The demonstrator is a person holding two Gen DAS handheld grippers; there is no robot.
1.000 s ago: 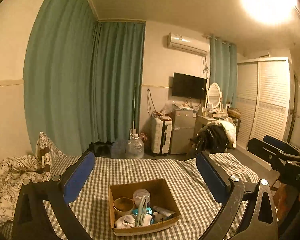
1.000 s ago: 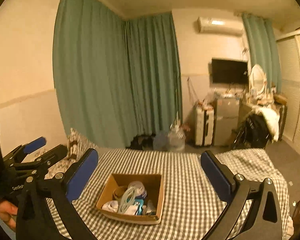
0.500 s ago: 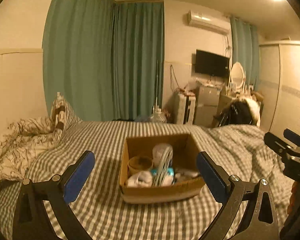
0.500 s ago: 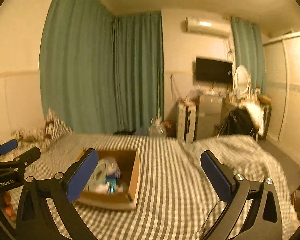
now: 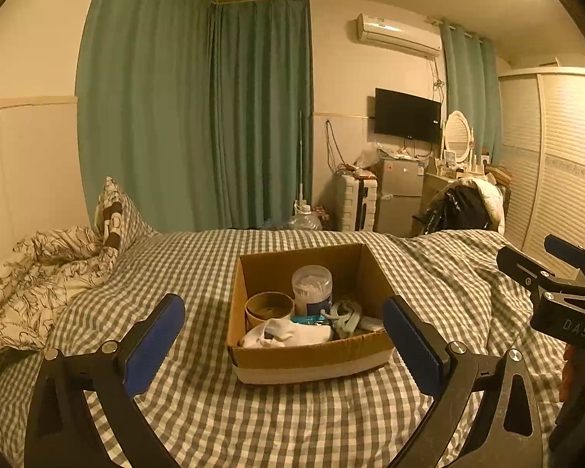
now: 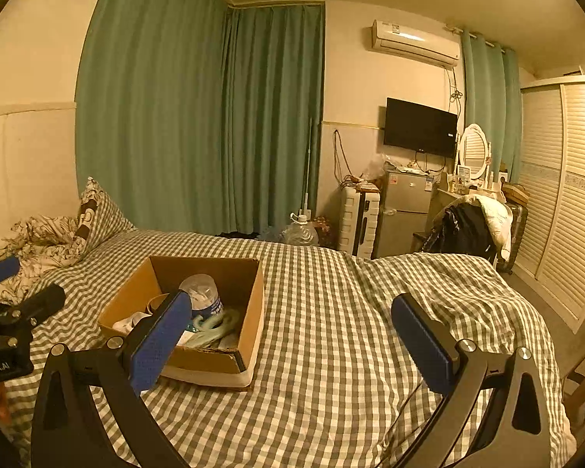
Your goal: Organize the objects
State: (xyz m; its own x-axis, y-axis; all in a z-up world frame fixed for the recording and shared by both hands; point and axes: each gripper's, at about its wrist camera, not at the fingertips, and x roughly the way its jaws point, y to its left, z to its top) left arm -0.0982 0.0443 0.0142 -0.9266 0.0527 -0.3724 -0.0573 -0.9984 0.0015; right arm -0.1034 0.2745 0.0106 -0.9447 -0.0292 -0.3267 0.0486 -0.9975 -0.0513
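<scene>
A dim bedroom with green curtains [image 5: 199, 117]; a checked bed [image 5: 199, 257] fills the foreground. On it sits an open cardboard box [image 5: 308, 355] holding a clear jar [image 5: 312, 286], a round brown tub [image 5: 269, 308], a white sock [image 5: 284, 335] and a pale green hook [image 5: 345, 314]. The left tool [image 5: 284, 345] hangs before the box, spread wide, holding nothing. The right tool [image 6: 288, 335] is likewise spread and bare, with the box near its left finger.
</scene>
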